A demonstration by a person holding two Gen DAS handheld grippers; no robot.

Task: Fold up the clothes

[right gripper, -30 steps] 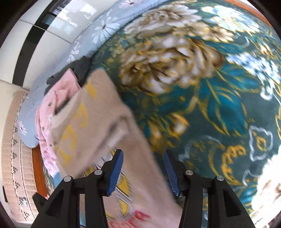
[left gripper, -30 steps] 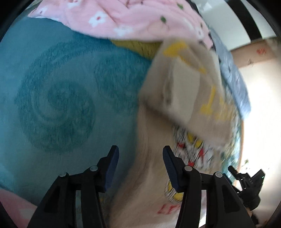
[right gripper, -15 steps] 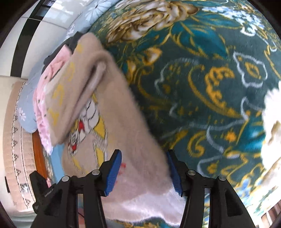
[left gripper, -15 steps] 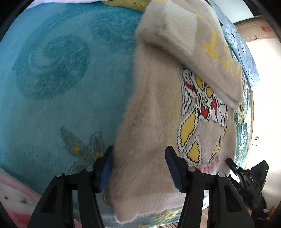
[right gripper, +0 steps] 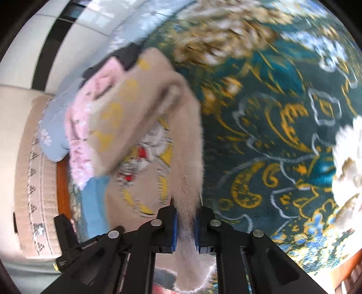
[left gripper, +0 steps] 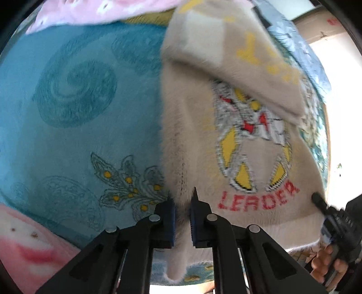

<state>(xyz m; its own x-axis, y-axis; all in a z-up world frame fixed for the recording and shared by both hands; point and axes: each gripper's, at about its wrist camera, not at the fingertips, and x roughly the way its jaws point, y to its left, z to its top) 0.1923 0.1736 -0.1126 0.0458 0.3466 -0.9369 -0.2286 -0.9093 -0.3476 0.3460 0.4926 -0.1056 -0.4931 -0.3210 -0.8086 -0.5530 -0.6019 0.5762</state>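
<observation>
Partway through, by the look of it: beige fuzzy sweater (left gripper: 187, 140) spread on the teal floral bedspread (left gripper: 67, 126), sleeves already laid across its chest, bottom hem not yet brought up. Left tongs (left gripper: 182, 213) closing on the hem's left corner and right tongs (right gripper: 185, 222) clamped tight on the opposite corner, fabric pinched between the pads in both. Probably the lengthwise fold coming, though blur hides how neat the sleeves lie; pink garment (left gripper: 90, 11) and other clothes piled beyond, unfolded.
</observation>
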